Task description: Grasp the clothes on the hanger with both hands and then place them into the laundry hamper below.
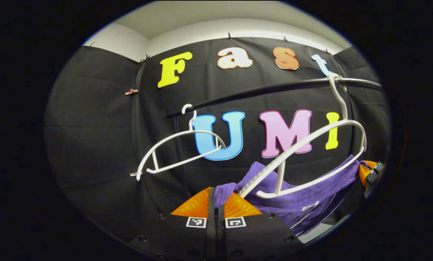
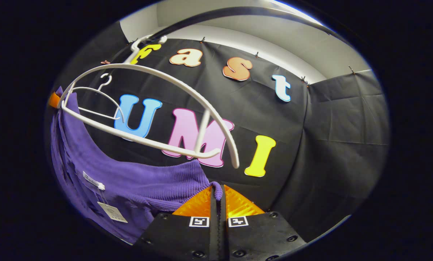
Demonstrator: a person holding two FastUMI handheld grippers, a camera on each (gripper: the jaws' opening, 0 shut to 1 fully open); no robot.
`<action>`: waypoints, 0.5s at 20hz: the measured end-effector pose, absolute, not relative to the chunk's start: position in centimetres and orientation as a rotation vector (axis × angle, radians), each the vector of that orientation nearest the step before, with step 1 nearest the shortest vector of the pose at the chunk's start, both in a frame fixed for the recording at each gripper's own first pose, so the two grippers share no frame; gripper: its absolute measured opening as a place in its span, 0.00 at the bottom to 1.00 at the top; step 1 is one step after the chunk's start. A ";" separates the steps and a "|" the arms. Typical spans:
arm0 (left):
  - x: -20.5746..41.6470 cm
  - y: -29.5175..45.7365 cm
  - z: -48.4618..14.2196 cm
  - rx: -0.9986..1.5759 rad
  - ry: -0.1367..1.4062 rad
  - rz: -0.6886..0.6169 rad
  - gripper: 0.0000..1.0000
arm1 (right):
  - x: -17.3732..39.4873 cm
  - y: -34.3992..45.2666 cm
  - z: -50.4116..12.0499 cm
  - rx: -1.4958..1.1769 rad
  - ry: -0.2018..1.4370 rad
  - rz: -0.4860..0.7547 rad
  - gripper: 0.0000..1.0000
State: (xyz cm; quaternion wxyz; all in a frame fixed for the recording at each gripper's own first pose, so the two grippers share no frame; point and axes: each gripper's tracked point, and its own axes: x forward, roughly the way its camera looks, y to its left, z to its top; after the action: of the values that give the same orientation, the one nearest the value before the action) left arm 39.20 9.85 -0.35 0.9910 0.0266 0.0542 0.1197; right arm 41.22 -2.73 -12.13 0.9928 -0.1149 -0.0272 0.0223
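Hanging low at 5 o'clock in the left gripper view, the purple knitted garment (image 1: 303,192) sags off a white hanger (image 1: 310,159) whose hook sits on the black rail (image 1: 260,90). The left hand-held gripper (image 1: 216,203) is closed on a corner of that knit, both fingers pressed onto the cloth. A second, bare white hanger (image 1: 176,152) hangs on the rail at 9 o'clock of the garment. The other gripper's tip (image 1: 370,172) shows at 3 o'clock, at the garment's far edge.

In the right gripper view, the purple knitted garment (image 2: 129,185) drapes at 8 o'clock, ribbed, with a white label and a paper tag (image 2: 112,212). The right hand-held gripper (image 2: 218,199) is clamped on its rolled edge. The white hanger (image 2: 155,108) tilts above, free of the cloth at its near end.
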 end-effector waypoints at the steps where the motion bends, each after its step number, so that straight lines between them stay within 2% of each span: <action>1: 38.6 10.0 -0.8 0.050 0.116 0.243 0.05 | 40.2 -1.9 -11.9 -0.230 -0.059 0.078 0.05; 4: 36.4 9.3 -2.0 0.060 0.125 0.227 0.05 | 38.5 0.5 -10.5 -0.246 -0.077 0.155 0.05; 10: 33.0 4.4 -2.2 0.018 0.128 0.110 0.05 | 33.5 2.5 -8.3 -0.221 -0.087 0.237 0.04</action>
State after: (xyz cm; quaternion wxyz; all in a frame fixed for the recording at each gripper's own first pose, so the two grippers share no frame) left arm 32.97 4.36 -2.21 0.9964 0.0089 0.0641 0.0547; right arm 33.53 2.46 -8.34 0.9860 -0.1099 -0.0433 0.1177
